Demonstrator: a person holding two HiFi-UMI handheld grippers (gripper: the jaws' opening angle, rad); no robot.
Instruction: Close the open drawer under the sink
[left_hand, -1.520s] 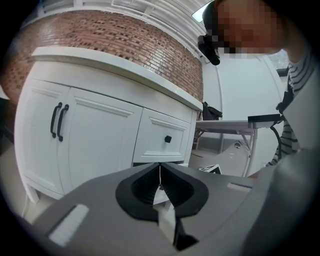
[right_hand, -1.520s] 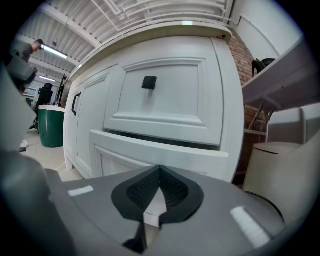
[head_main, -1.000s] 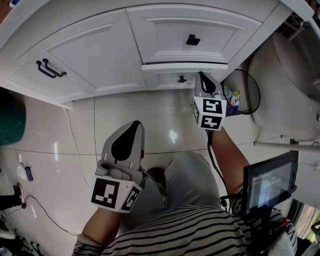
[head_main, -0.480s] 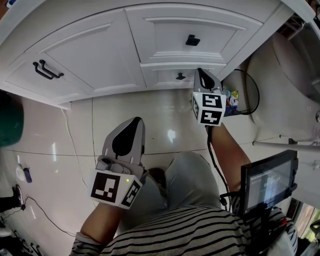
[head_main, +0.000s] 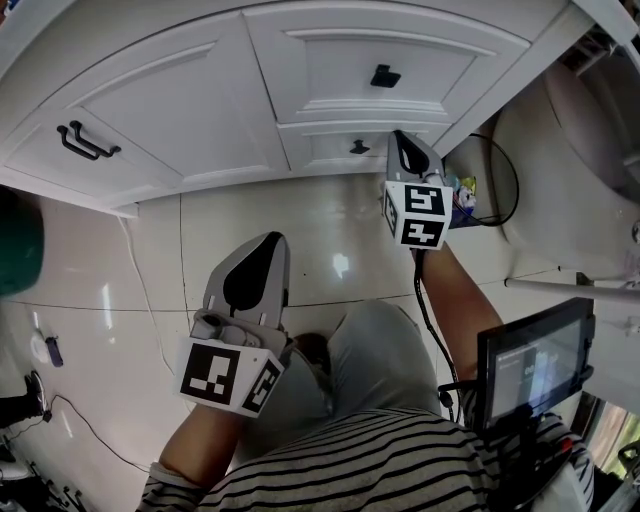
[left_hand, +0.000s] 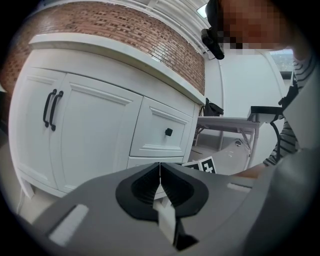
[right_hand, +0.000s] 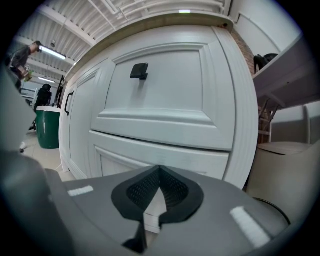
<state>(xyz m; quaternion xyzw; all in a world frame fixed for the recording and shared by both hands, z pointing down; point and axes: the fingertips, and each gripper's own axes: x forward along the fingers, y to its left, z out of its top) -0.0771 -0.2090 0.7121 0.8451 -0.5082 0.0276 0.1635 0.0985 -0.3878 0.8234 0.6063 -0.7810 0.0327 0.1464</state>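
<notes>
White painted cabinet (head_main: 200, 110): matt panelled fronts seen from above, its face turned towards me.
Doors (head_main: 150, 120): at the cabinet's left, two black bar handles (head_main: 85, 140) side by side at the meeting edge.
Left gripper (head_main: 262, 250): grey shell, jaws pressed together with nothing between them. It hangs over the glossy cream floor tiles (head_main: 330, 230), well apart from the cabinet.
Lower drawer (head_main: 330, 150): a low, long front, its long axis running left to right along the cabinet's bottom edge, below the upper drawer (head_main: 400, 60). It faces outward, its small black knob (head_main: 359, 147) pointing my way, and sits about level with the front above.
Right gripper (head_main: 402, 142): jaws together, empty, tip at the drawer's right end. I can't tell whether it touches.
</notes>
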